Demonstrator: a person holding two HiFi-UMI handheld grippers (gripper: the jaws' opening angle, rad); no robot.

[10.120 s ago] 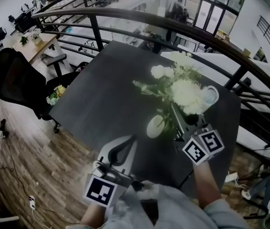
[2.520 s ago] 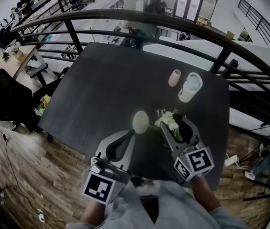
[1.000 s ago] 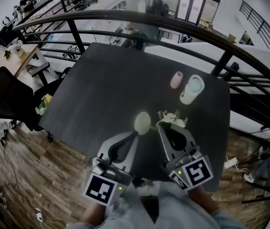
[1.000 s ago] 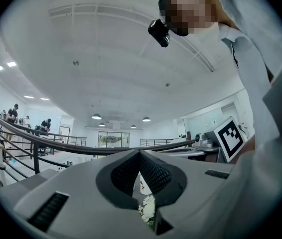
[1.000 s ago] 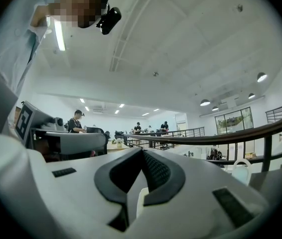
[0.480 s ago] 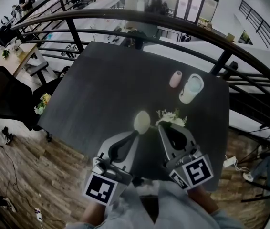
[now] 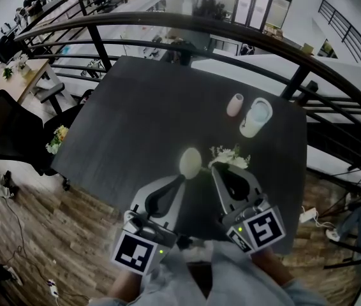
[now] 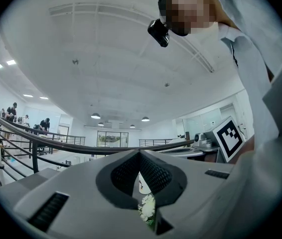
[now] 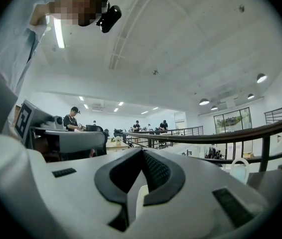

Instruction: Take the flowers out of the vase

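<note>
From the left gripper point(image 7: 182, 178), the desk point(image 7: 136, 126) lies bare from 9 to 11 o'clock, with wide room to sweep. A white oval object point(image 7: 190, 162) sits just beyond its jaws at 12. Flowers point(image 7: 230, 158) lie right before the right gripper point(image 7: 213, 169) at 12 to 1. Farther off at 1, a pink cup point(image 7: 235, 105) and a pale mug point(image 7: 256, 118) stand near each other, a slim gap between them. A railing point(image 7: 168, 19) bars the far edge.

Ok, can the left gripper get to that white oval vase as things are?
Probably yes: the white oval vase stands right ahead of the left gripper, nothing between; the flowers lie aside. Its shut jaws must open first.
</note>
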